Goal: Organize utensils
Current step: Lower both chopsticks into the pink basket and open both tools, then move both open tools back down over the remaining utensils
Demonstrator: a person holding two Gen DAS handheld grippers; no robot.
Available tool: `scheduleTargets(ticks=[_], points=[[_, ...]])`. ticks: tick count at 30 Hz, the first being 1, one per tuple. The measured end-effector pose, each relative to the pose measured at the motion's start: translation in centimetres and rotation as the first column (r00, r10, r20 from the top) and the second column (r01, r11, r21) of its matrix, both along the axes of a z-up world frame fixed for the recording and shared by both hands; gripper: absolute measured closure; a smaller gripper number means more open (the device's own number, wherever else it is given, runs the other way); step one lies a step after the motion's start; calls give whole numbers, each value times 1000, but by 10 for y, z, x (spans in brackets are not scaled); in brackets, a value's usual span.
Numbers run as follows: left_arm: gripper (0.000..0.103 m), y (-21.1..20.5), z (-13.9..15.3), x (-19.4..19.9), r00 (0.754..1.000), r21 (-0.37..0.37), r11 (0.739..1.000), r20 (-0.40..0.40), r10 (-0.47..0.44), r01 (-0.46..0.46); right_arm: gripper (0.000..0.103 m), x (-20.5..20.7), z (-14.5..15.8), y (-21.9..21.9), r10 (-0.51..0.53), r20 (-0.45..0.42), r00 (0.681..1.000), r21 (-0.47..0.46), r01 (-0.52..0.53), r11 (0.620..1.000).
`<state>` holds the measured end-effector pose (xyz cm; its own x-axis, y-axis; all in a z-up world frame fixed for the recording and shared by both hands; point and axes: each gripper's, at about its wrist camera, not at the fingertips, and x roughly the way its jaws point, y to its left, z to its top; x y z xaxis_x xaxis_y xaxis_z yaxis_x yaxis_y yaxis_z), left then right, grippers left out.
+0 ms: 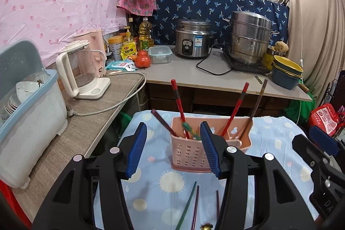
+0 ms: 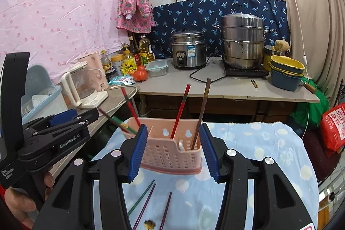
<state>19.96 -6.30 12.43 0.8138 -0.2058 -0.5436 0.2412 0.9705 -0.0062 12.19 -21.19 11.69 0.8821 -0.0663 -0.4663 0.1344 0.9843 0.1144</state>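
A pink perforated utensil holder (image 1: pixel 194 152) (image 2: pixel 170 152) stands on a blue patterned cloth (image 1: pixel 276 150) (image 2: pixel 258 150). Several chopsticks stand in it, red (image 1: pixel 179 100) (image 2: pixel 182 105), dark brown (image 2: pixel 203 105) and green (image 1: pixel 189 129). Three loose chopsticks lie on the cloth in front, one green (image 1: pixel 186 206) (image 2: pixel 141 197) and two purple (image 1: pixel 195 206) (image 2: pixel 166 208). My left gripper (image 1: pixel 173 150) is open and empty, just in front of the holder. My right gripper (image 2: pixel 172 152) is open, its pads (image 2: pixel 138 152) on either side of the holder, apart from it.
A counter (image 1: pixel 194 77) behind holds a rice cooker (image 1: pixel 193 39), steamer pot (image 1: pixel 250 38), stacked bowls (image 1: pixel 285 72), tomatoes (image 1: pixel 142 59) and bottles. At the left a side table bears a kettle (image 1: pixel 79 70) and a dish rack (image 1: pixel 28 105).
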Motion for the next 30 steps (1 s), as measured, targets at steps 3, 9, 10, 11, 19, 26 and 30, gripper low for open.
scheduleTargets(ticks=[3,9,10,11,19,26,30], points=[[53,5,-4,-13,1000,-2,1000,-14,0,0,54,-16,-5,9,0,-6,1000,-12,0,1000],[53,16,-17,-38,999,-1,1000,-45,-1,1,54,-47,-21,26,10,-36,999,-18,-11,1000],[53,17,-20,-42,999,1,1000,-50,-1,1,54,-51,-24,27,11,-40,999,-16,-12,1000],[53,19,-24,-46,998,4,1000,-58,-1,1,54,-57,-28,30,12,-48,999,-14,-13,1000],[53,28,-58,-73,991,9,1000,-135,-2,4,54,-86,-65,39,6,-129,992,6,-5,1000],[53,43,-103,-92,974,33,999,-226,16,-9,54,-108,-113,45,7,-237,971,12,-4,1000],[53,55,-133,-100,959,52,998,-282,41,-27,54,-119,-142,51,17,-300,954,18,-12,1000]])
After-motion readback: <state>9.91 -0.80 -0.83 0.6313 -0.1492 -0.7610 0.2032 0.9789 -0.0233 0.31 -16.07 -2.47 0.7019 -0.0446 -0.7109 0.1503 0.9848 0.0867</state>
